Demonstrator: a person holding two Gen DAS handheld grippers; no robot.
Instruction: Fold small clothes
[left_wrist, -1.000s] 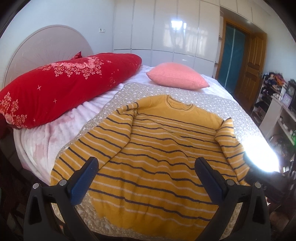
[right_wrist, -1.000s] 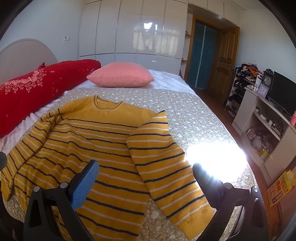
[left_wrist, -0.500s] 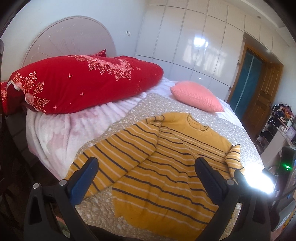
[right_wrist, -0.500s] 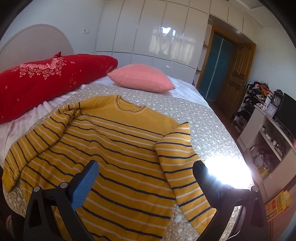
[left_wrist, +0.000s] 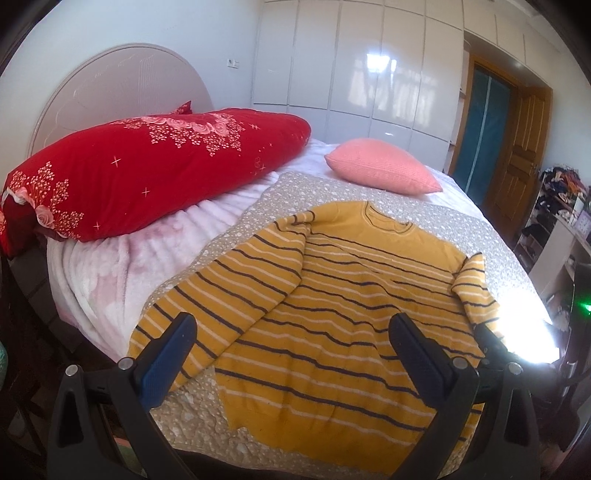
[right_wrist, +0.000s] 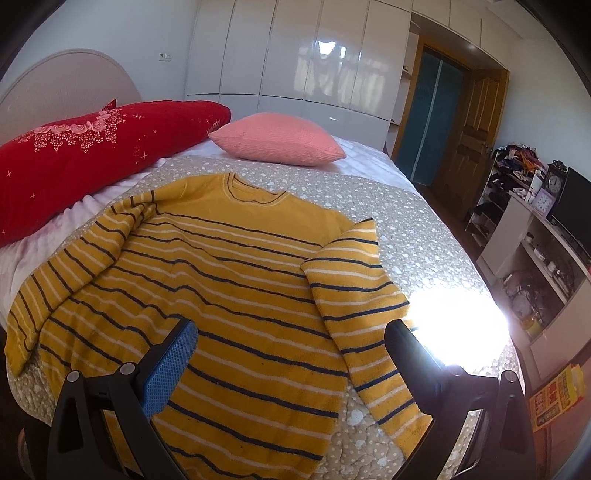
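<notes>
A yellow sweater (left_wrist: 332, 314) (right_wrist: 229, 280) with dark and white stripes lies flat, front up, on the grey dotted bedspread (left_wrist: 295, 188) (right_wrist: 417, 229), neck toward the pillows. Both sleeves are spread out to the sides. My left gripper (left_wrist: 293, 332) hovers open above the sweater's lower left part, its left finger over the left sleeve's cuff. Open as well, my right gripper (right_wrist: 291, 341) hangs over the lower right part, beside the right sleeve (right_wrist: 365, 325). Neither touches the cloth. The right gripper's dark body (left_wrist: 491, 343) shows at the sweater's right edge in the left wrist view.
A big red flowered pillow (left_wrist: 147, 177) (right_wrist: 92, 151) and a pink cushion (left_wrist: 384, 171) (right_wrist: 277, 138) lie at the head of the bed. A pink-white blanket (left_wrist: 122, 266) drapes the left side. Shelves with clutter (right_wrist: 535, 266) and a wooden door (right_wrist: 469, 144) stand to the right. A sun patch (right_wrist: 454, 325) glares on the bedspread.
Both grippers have drawn back and shifted a little; the left view swung left then partly back toward the sweater. The sweater has not moved and both grippers stay open.
</notes>
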